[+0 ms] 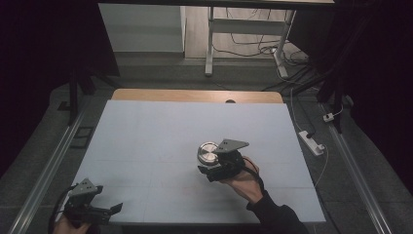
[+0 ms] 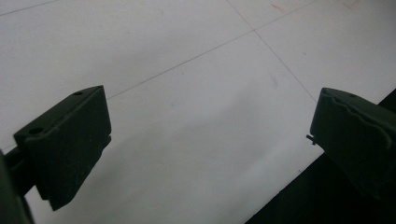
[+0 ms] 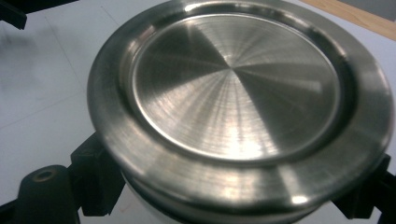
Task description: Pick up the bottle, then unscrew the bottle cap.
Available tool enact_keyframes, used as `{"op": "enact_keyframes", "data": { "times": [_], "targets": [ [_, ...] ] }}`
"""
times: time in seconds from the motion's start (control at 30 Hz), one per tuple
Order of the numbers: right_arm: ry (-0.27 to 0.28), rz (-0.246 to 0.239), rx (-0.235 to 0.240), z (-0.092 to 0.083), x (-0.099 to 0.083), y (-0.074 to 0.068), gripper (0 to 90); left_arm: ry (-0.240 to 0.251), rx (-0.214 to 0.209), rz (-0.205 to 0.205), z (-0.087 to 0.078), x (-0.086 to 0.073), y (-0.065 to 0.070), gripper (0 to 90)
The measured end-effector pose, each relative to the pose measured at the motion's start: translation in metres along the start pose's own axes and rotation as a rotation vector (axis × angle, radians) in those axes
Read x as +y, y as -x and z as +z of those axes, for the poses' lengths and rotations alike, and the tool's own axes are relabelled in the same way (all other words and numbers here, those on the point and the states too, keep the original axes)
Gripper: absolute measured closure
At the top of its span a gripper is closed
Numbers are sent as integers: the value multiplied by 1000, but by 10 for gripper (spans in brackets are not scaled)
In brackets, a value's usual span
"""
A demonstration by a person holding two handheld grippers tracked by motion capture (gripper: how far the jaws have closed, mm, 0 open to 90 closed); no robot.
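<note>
The right gripper [image 1: 210,165], its fingers clamped round a steel-lidded container [image 1: 208,153], looks mid-carry over the tabletop [image 1: 146,136] and next needs a level set-down, while the left gripper [image 1: 104,210] waits wide open and empty.

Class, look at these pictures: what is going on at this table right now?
A person works at a white table with a gripper in each hand. The right gripper, near the middle of the table, is shut on a round steel container with a brushed metal lid; its black jaws clamp the container's sides below the lid's rim. The left gripper sits at the table's near left corner, jaws wide apart with nothing between them, over the bare surface.
</note>
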State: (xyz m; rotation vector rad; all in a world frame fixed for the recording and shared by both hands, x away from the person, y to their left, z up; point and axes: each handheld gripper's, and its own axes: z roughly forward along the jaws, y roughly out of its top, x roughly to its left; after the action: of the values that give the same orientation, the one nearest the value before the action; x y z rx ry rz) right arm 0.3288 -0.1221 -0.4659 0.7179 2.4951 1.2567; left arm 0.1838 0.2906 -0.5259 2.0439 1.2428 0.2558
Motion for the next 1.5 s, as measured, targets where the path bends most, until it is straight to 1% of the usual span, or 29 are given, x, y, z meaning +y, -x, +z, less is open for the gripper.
{"op": "enact_keyframes", "data": {
  "times": [0.13,0.33,0.43,0.47,0.63,0.8,1.07,1.1,1.17,1.2,1.27,1.3,1.33,1.37,1.47,1.5],
  "targets": [
    [0,-21,11,9,5,-4,146,-3,-1,5,0,0,0,0],
    [0,-33,22,17,10,-8,146,-5,2,5,1,0,1,0],
    [2,-38,27,19,12,-9,146,-5,2,5,1,0,1,0],
    [2,-48,29,21,13,-10,146,-5,2,5,1,0,1,0],
    [3,-50,34,25,15,-12,146,-7,4,3,1,1,1,0],
    [8,-53,40,24,15,-13,146,-13,10,8,1,1,2,0],
    [18,-47,46,22,15,-12,146,12,-37,12,2,5,2,0],
    [19,-50,45,22,15,-11,146,25,-44,23,1,7,3,0],
    [20,-49,47,22,15,-12,146,32,-46,28,1,8,4,0],
    [20,-49,47,22,15,-12,146,40,-49,39,1,9,5,0],
    [21,-53,46,21,16,-12,146,45,-53,55,2,12,6,0],
    [21,-51,46,21,16,-13,146,50,-58,73,3,15,7,0],
    [22,-52,47,20,16,-13,146,50,-58,73,3,15,7,0],
    [22,-52,47,20,16,-13,146,53,-61,82,3,16,8,0],
    [24,-56,48,19,17,-14,146,59,-81,105,5,23,9,0],
    [26,-59,49,19,17,-13,146,73,-94,124,6,27,11,0]
  ]
}}
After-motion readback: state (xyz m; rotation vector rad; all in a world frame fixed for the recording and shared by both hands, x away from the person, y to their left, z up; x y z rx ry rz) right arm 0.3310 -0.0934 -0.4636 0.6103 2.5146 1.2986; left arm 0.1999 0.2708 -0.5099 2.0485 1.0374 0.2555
